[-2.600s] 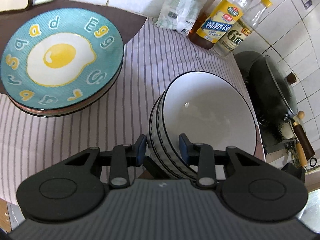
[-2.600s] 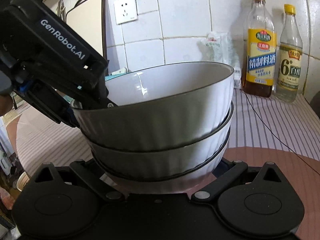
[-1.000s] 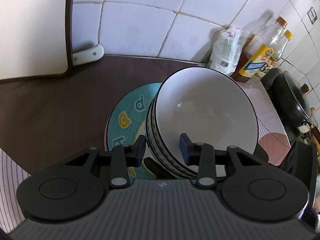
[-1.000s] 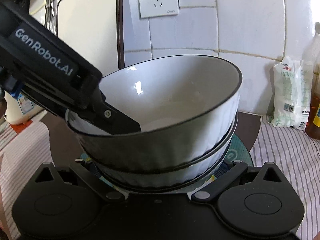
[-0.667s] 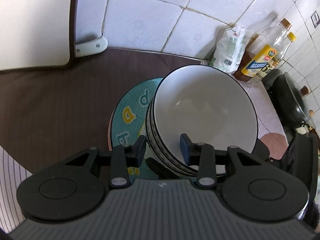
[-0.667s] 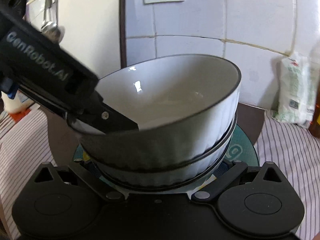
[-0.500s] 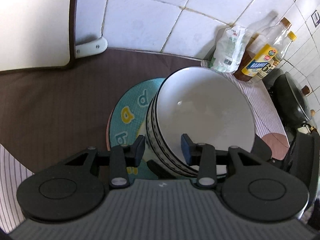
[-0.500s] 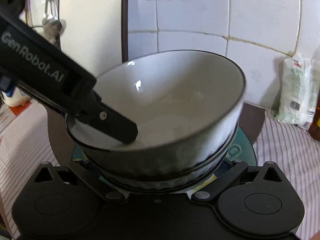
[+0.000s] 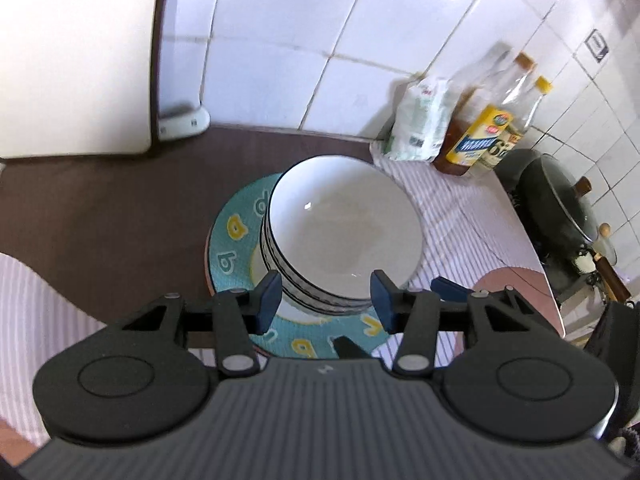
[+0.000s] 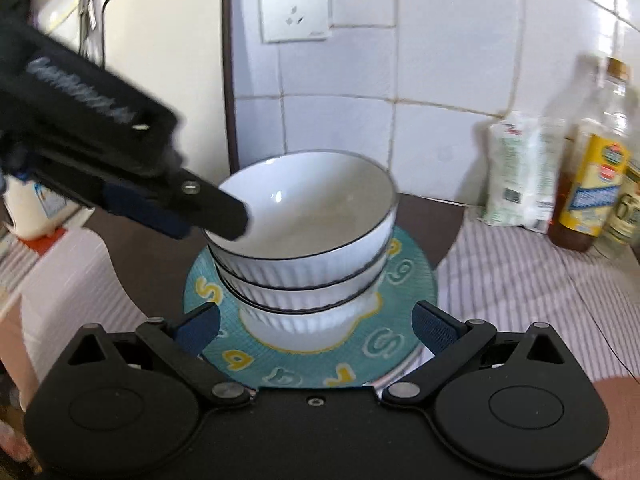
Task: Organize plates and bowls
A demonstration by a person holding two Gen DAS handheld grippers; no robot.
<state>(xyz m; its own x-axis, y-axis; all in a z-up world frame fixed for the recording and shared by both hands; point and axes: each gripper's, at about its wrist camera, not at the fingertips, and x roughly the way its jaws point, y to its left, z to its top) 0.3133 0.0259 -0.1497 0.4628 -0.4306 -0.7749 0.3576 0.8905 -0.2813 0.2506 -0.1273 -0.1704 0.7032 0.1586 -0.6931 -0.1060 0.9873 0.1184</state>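
Observation:
A stack of three white ribbed bowls [image 9: 344, 236] [image 10: 308, 216] stands on the teal fried-egg plate [image 9: 236, 248] [image 10: 404, 320], which lies on a brown mat. My left gripper [image 9: 326, 300] hovers over the near side of the stack. Its jaws are opening and the blue pads stand apart from the bowls. From the right wrist view its finger [image 10: 212, 208] reaches in from the upper left, in front of the top bowl's rim. My right gripper [image 10: 316, 324] is open wide, low and in front of the stack, with nothing pressed between its fingers.
Two oil bottles [image 9: 480, 136] [image 10: 592, 184] and a white bag [image 9: 420, 128] stand against the tiled wall on the right. A lidded wok [image 9: 560, 208] lies beyond them. A white board [image 9: 72, 60] leans at the back left. Striped cloth [image 10: 520, 280] covers the counter.
Both grippers have risen and drawn back from the bowl stack. The left jaws widened off the top bowl's rim. The stack stays on the teal plate.

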